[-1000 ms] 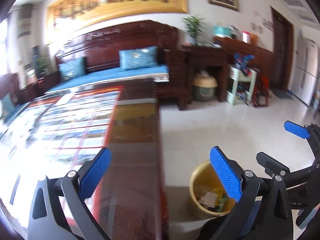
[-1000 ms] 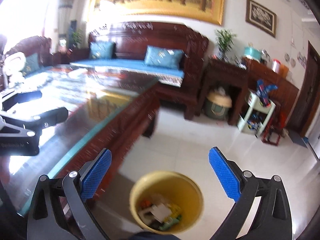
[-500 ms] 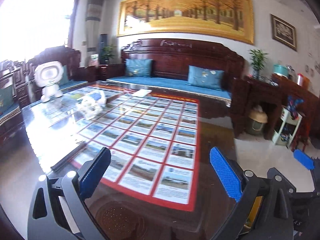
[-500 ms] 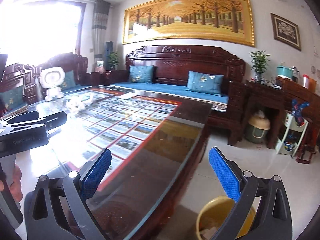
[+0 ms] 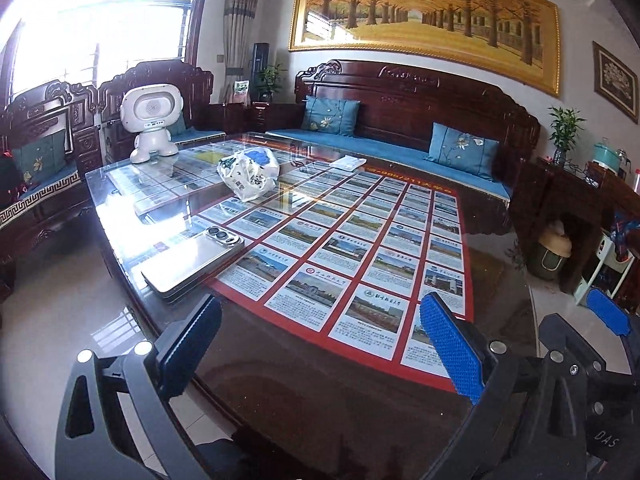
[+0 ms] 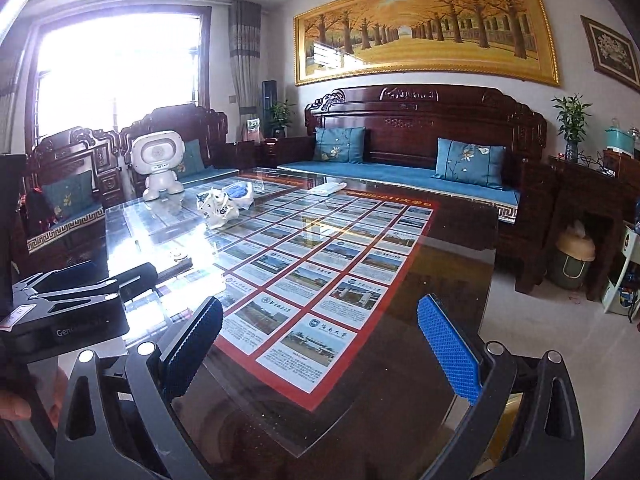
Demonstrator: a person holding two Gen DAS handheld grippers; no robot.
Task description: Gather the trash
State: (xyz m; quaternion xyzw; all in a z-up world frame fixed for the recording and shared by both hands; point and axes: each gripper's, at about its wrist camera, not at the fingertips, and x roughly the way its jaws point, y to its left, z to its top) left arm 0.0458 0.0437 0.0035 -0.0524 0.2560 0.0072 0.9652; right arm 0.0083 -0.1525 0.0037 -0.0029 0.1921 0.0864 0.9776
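**Both grippers empty above the counter, bag far across the glass**

Left wrist view: the left gripper [image 5: 320,344] hangs over the near end of the counter [image 5: 312,412], its jaws spread wide with nothing between them. A crumpled white plastic bag [image 5: 248,174] lies on the glass toward the far left part of the counter, well apart from the gripper. A phone [image 5: 192,258] lies face down near the left edge, between the bag and the gripper. A white toy robot [image 5: 152,122] stands at the far left corner, and a flat white packet [image 5: 349,163] rests near the far edge by the sofa [image 5: 400,148]. The right gripper [image 5: 592,360] shows at the lower right.

Right wrist view: the right gripper [image 6: 318,344] is also held over the near end of the counter [image 6: 380,396], jaws spread and empty. The bag [image 6: 222,206] sits far off to the left on the glass, near the toy robot [image 6: 159,164]. The left gripper [image 6: 72,300] shows at the left edge, with part of a hand [image 6: 24,400] below it.
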